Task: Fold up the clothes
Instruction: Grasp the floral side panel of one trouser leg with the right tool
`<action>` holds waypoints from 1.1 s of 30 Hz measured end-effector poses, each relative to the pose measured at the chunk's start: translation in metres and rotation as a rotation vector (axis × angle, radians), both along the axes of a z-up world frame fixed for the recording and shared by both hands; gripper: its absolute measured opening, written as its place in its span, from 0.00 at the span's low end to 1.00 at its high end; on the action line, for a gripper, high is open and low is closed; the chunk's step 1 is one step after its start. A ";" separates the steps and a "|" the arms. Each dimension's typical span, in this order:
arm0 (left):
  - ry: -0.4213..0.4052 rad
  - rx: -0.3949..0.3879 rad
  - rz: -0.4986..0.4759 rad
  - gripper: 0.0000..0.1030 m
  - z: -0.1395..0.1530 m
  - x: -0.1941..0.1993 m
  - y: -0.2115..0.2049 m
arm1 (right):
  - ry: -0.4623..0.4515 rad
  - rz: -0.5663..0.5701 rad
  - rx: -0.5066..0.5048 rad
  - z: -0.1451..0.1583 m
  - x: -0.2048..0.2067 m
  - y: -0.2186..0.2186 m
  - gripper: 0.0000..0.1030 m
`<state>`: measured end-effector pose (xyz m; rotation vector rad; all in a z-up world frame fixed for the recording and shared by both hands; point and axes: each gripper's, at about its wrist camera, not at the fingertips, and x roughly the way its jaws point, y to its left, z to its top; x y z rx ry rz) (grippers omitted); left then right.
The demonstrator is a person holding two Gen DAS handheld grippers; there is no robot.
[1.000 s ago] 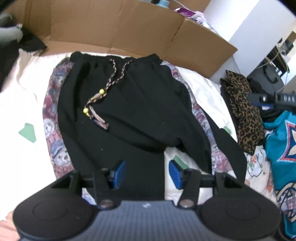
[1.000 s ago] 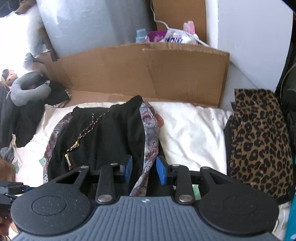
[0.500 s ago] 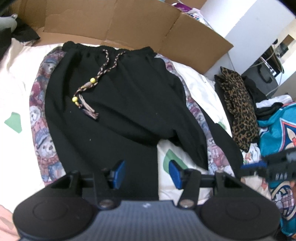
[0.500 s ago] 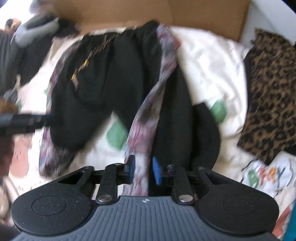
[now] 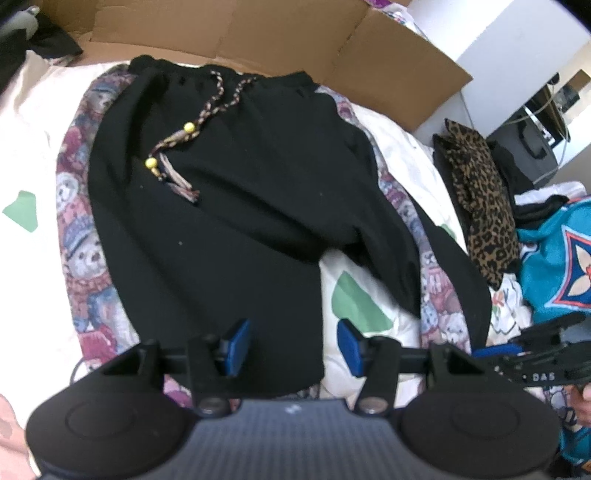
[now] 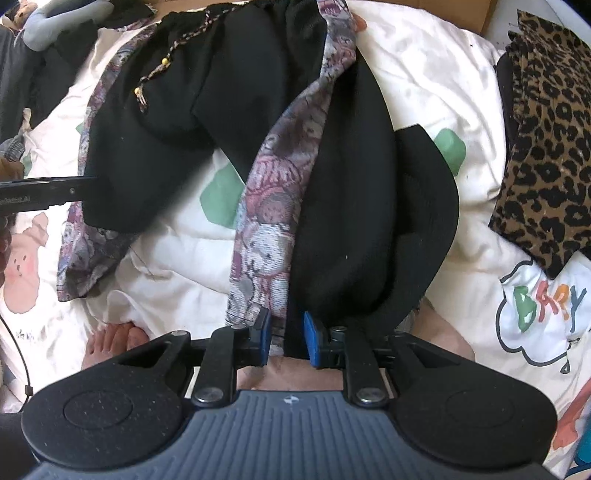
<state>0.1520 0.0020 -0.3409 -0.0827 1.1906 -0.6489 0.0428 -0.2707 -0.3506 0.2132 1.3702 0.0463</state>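
Note:
Black drawstring pants (image 5: 221, 221) with teddy-bear side stripes lie spread on a white printed sheet (image 5: 22, 147), waistband toward the cardboard. My left gripper (image 5: 293, 347) hovers open over the hem end of one leg, with black cloth under its left pad and nothing pinched. My right gripper (image 6: 287, 339) points steeply down, jaws narrow, shut on the hem of the other leg (image 6: 343, 184), where stripe and black fabric fill the gap. The right gripper's tip (image 5: 535, 365) shows at the left wrist view's right edge. The left gripper's finger (image 6: 44, 192) shows at the right wrist view's left edge.
A cardboard wall (image 5: 258, 33) stands behind the waistband. A leopard-print garment (image 6: 543, 129) lies to the right, with a teal garment (image 5: 554, 258) beyond it. Dark clothes and a grey pillow (image 6: 55, 18) sit at the far left. A person's foot (image 6: 114, 339) is below the bed edge.
My right gripper has dropped and tipped downward with the pant leg, and its jaws have narrowed on the fabric. It has entered the left wrist view at the lower right. My left gripper sank slightly.

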 end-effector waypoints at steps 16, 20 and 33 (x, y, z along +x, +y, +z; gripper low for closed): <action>0.010 0.010 -0.030 0.53 -0.005 -0.004 -0.015 | -0.022 -0.035 -0.037 -0.034 0.005 0.014 0.37; 0.015 0.022 -0.033 0.53 -0.008 -0.005 -0.013 | -0.017 -0.055 -0.062 -0.057 0.008 0.017 0.23; 0.020 0.015 -0.062 0.53 -0.013 -0.012 -0.024 | -0.069 -0.041 -0.017 -0.026 -0.003 0.000 0.00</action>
